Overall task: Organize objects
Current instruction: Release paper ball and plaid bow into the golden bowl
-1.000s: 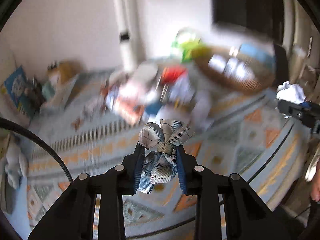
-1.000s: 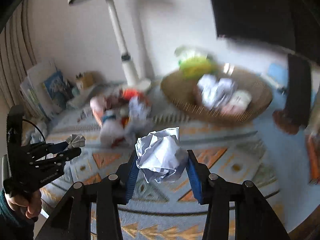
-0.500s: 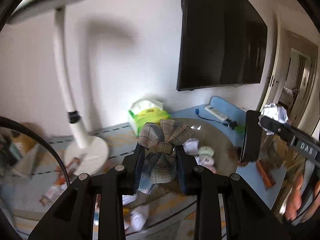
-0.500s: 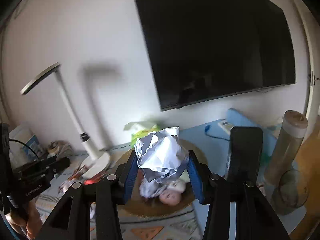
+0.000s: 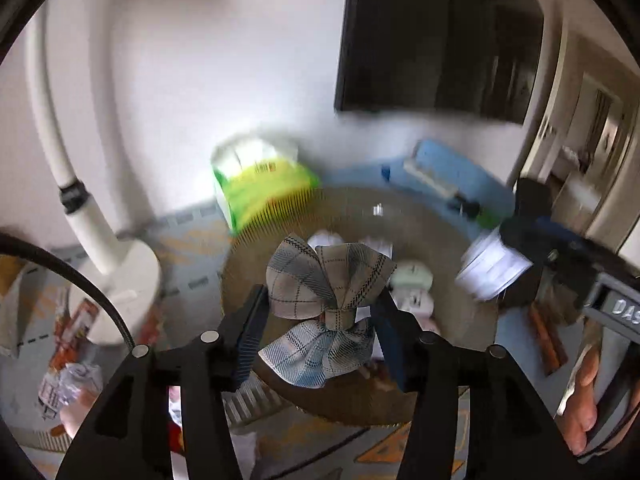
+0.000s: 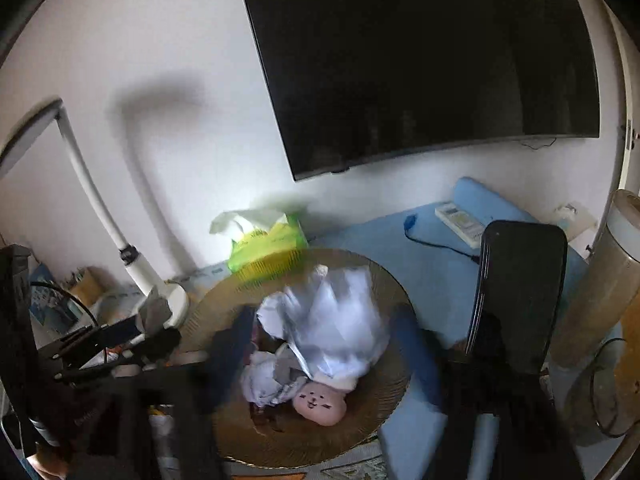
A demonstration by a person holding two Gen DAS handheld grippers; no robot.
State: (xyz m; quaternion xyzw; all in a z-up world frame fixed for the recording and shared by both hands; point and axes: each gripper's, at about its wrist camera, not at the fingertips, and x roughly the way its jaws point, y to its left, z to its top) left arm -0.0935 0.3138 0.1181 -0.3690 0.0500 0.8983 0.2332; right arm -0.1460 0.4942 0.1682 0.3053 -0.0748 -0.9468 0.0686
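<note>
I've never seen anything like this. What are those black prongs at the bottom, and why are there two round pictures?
No robot here: a person holds a two-fingered grasping tool in each hand, and each tool carries a wide-angle camera looking along its fingers. That gives two round pictures. In the left one, the left tool is opening around a plaid fabric bow. In the right one, the right tool, blurred, is opening to release a crumpled ball of paper. Both hang over a woven basket already holding a small pink plush face. A green tissue pack sits behind.
</note>
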